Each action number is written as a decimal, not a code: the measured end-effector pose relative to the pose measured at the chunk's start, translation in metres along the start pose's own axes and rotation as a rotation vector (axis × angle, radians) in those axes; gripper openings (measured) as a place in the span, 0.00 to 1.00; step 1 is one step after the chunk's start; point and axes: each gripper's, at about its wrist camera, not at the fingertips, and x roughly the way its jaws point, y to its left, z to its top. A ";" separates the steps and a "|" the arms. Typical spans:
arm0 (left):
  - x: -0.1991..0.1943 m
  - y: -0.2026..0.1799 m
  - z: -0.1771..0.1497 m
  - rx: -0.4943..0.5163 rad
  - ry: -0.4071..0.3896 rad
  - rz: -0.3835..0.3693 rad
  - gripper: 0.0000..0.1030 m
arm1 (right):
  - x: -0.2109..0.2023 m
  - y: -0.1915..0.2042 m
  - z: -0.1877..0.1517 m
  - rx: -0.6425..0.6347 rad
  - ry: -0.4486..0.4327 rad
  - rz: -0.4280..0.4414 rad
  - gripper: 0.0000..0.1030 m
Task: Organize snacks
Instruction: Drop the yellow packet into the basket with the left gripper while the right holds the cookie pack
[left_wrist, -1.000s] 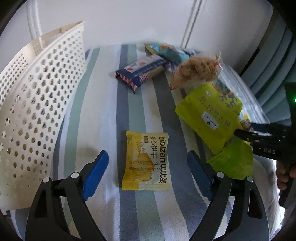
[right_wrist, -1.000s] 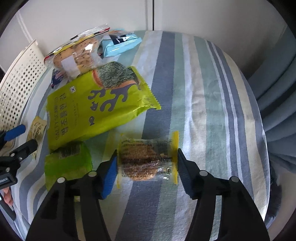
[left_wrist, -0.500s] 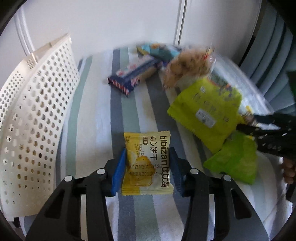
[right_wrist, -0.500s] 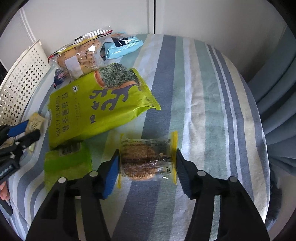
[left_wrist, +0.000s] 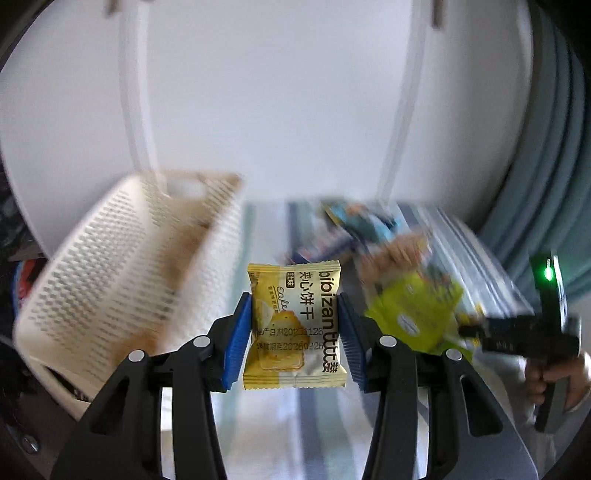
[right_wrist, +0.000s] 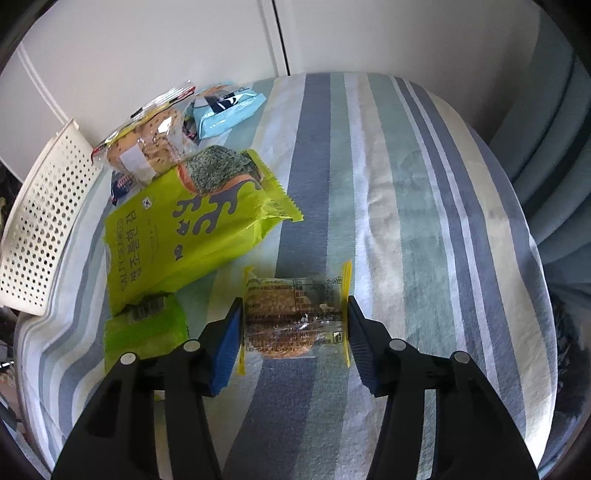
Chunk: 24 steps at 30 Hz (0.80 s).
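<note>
Left gripper is clamped on the yellow biscuit packet, held up with the white basket at its 10 o'clock, presumably the drop spot. Right gripper pinches the clear-wrapped cookie by its sides; whether it's off the striped cloth I can't tell.

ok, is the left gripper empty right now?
No, the left gripper is shut on the yellow biscuit packet, its blue pads pressing both sides.

The yellow biscuit packet reads "bibizan" down its right side, beside "夹心饼干", a cursive "cake" and two printed date lines, partly legible as "2026". The large lime-green bag bears "SALTY SEAWEED" along its left edge, next to Korean lettering too small to read.
</note>
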 end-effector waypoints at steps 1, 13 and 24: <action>-0.004 0.008 0.003 -0.018 -0.017 0.014 0.46 | 0.000 -0.001 0.000 0.005 -0.002 0.002 0.52; 0.001 0.107 -0.003 -0.243 -0.031 0.195 0.46 | 0.001 -0.004 0.002 0.029 -0.022 0.005 0.52; 0.007 0.117 -0.011 -0.269 -0.035 0.249 0.92 | 0.000 -0.003 0.000 0.028 -0.027 -0.002 0.52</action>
